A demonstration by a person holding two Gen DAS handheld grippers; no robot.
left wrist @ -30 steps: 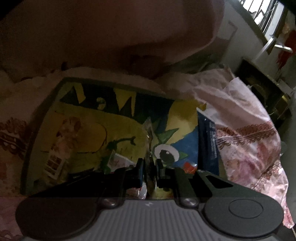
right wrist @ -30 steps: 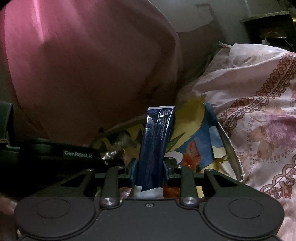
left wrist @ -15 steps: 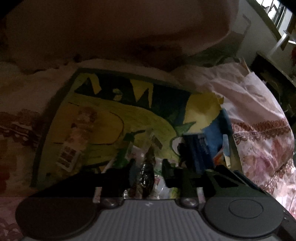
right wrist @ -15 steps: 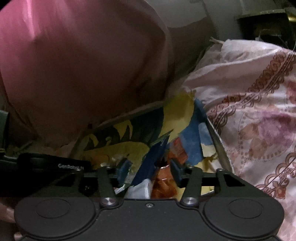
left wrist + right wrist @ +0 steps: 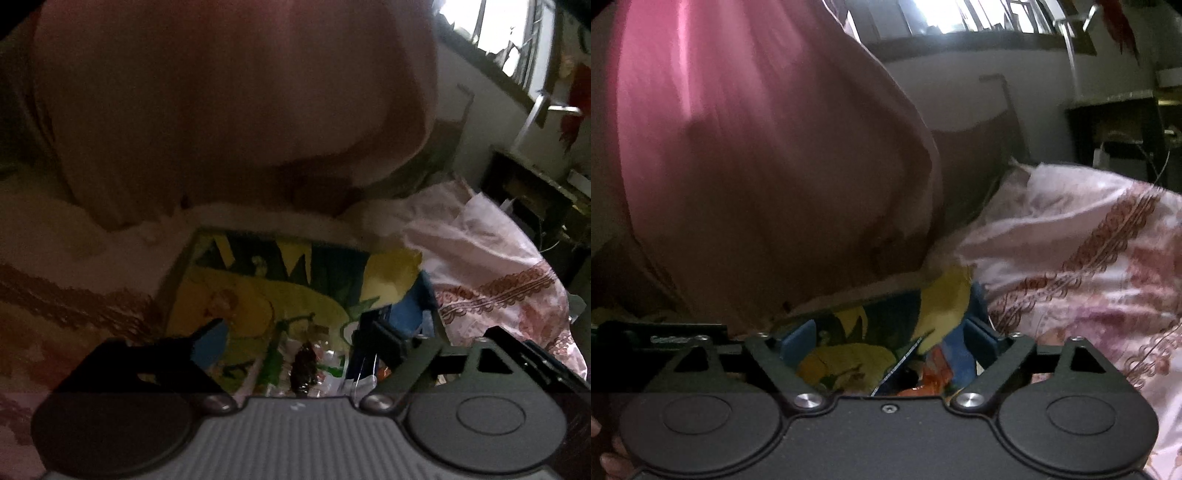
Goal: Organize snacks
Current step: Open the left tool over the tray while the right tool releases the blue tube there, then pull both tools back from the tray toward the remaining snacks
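Note:
A large yellow, green and blue cartoon-printed bag (image 5: 258, 295) lies open on the bed. Several snack packets lie at its mouth: a clear wrapper with a dark brown snack (image 5: 304, 369) and a dark blue sachet (image 5: 364, 363). My left gripper (image 5: 291, 343) is open and empty, just above the dark snack. My right gripper (image 5: 886, 341) is open and empty over the bag (image 5: 871, 354). The blue sachet (image 5: 897, 369) and an orange packet (image 5: 932, 365) lie below it. The right gripper's body (image 5: 509, 354) shows in the left wrist view.
A pink floral bedsheet (image 5: 1089, 251) covers the bed to the right. The person's pink garment (image 5: 757, 166) fills the space behind the bag. A dark shelf (image 5: 535, 192) and a barred window (image 5: 509, 40) stand at the far right.
Both grippers opened wide. The left let go of the clear-wrapped dark snack, the right let go of the blue sachet; both packets dropped at the bag's mouth. Both grippers pulled back and up.

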